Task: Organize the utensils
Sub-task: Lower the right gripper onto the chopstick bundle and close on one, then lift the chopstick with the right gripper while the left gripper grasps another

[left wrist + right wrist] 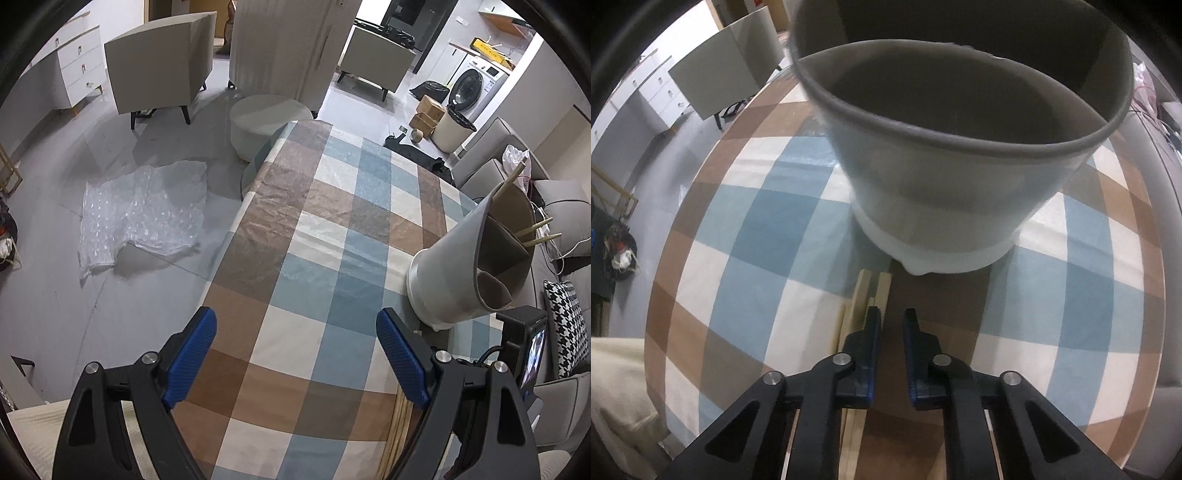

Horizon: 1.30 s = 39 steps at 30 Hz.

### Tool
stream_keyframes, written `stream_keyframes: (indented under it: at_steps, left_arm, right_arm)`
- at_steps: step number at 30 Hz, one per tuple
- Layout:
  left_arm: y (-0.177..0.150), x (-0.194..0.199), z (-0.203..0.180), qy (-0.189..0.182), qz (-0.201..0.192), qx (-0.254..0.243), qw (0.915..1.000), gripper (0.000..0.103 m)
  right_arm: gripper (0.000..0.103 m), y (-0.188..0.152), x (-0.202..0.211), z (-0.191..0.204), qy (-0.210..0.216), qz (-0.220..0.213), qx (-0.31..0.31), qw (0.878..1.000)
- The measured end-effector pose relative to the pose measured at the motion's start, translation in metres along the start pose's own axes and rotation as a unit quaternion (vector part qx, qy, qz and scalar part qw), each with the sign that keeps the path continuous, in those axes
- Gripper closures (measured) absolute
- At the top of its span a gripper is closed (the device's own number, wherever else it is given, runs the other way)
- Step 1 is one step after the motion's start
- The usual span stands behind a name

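A grey felt utensil holder (pixel 454 266) on a white base stands on the checked tablecloth (pixel 295 221), with chopsticks (pixel 539 225) poking out of it. It fills the top of the right wrist view (pixel 942 184). Several loose wooden chopsticks (pixel 862 291) lie on the cloth just in front of it, also seen beside the left tool's right finger (pixel 400 424). My right gripper (pixel 892 314) points down at them, its jaws narrowed to a slit on the rightmost chopstick (pixel 885 288), which runs out past the left fingertip. My left gripper (pixel 295 312) hangs wide open over bare cloth, holding nothing.
Left of the table edge is grey floor with a sheet of bubble wrap (pixel 144 214), a round pouf (pixel 269 118) and an armchair (pixel 159 66). A grey sofa with a houndstooth cushion (pixel 569 325) runs along the right. The right tool's black housing (pixel 528 350) sits beside the holder.
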<state>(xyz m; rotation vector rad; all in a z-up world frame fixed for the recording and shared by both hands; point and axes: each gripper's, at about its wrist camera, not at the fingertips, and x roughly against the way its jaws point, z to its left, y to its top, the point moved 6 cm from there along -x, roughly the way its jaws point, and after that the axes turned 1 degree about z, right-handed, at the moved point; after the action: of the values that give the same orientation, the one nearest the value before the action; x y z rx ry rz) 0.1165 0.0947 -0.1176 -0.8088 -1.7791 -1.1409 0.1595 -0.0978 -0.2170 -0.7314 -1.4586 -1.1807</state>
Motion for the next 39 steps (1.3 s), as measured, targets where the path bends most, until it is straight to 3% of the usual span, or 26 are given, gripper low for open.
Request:
stream_keyframes:
  at_steps: [16, 21, 25, 33, 34, 37, 39]
  left_arm:
    - [-0.001, 0.0, 0.001, 0.004, 0.004, 0.0, 1.0, 0.018]
    - [-0.001, 0.002, -0.005, -0.002, 0.003, -0.003, 1.0, 0.018]
    - [-0.004, 0.002, -0.006, -0.002, 0.002, -0.007, 1.0, 0.018]
    - [-0.004, -0.003, -0.002, 0.007, 0.013, 0.001, 0.9999, 0.018]
    - [-0.004, -0.003, -0.003, 0.009, 0.013, -0.001, 0.9999, 0.018]
    - [-0.006, -0.008, -0.005, 0.015, 0.025, -0.007, 0.9996, 0.018]
    - [-0.008, -0.01, -0.006, 0.017, 0.03, -0.011, 0.9993, 0.018]
  right_arm:
    - [0.097, -0.005, -0.002, 0.005, -0.01, 0.001, 0.029, 1.0]
    - [0.098, -0.028, 0.005, -0.002, 0.014, 0.025, 0.021, 0.999]
    - [0.098, -0.027, 0.008, -0.016, 0.034, 0.025, -0.002, 0.999]
    - [0.08, -0.009, 0.006, -0.012, 0.013, 0.004, 0.008, 1.0]
    - [0.08, -0.009, 0.006, -0.01, 0.011, 0.002, 0.011, 1.0]
    - [0.097, -0.012, 0.009, -0.007, 0.018, 0.006, 0.012, 1.0]
    - [0.098, -0.014, 0.012, -0.012, 0.033, -0.001, -0.007, 0.999]
